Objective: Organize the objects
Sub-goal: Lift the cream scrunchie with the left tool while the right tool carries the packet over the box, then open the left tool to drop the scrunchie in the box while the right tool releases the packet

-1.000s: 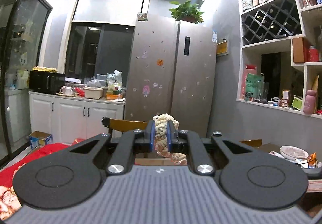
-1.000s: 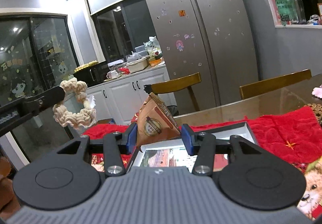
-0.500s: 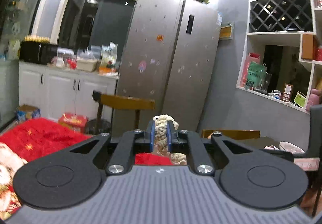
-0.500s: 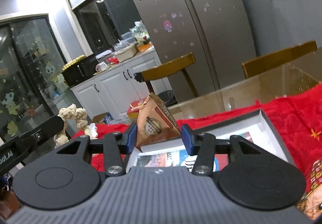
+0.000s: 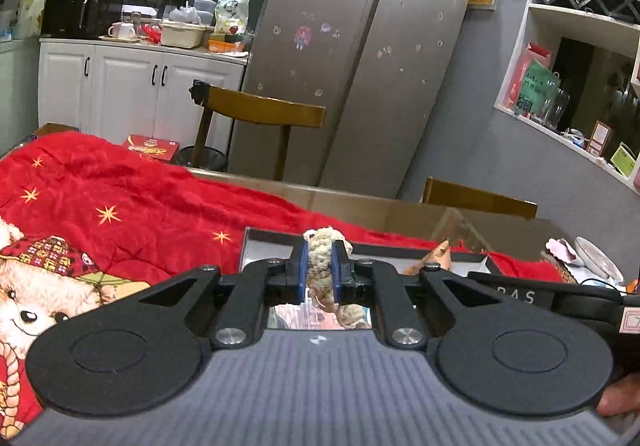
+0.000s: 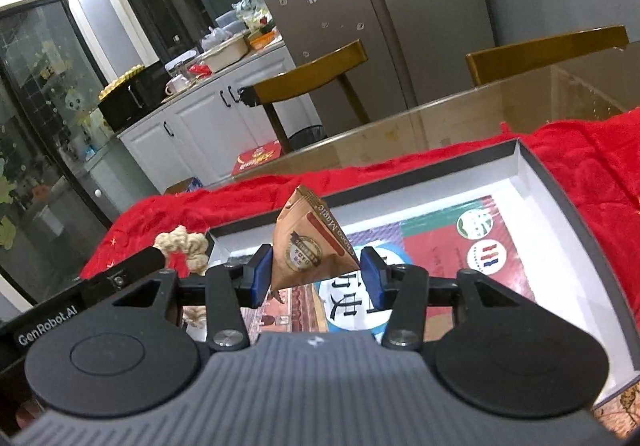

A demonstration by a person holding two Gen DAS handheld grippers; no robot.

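rope ring (image 5: 320,262) clamped left – packet (image 6: 312,250) clamped right

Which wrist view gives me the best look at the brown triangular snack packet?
The right wrist view: the brown triangular snack packet sits centred between the right tool pads, its printed face readable, above the shallow grey box. The left wrist view shows only a brown corner past that tool's arms.
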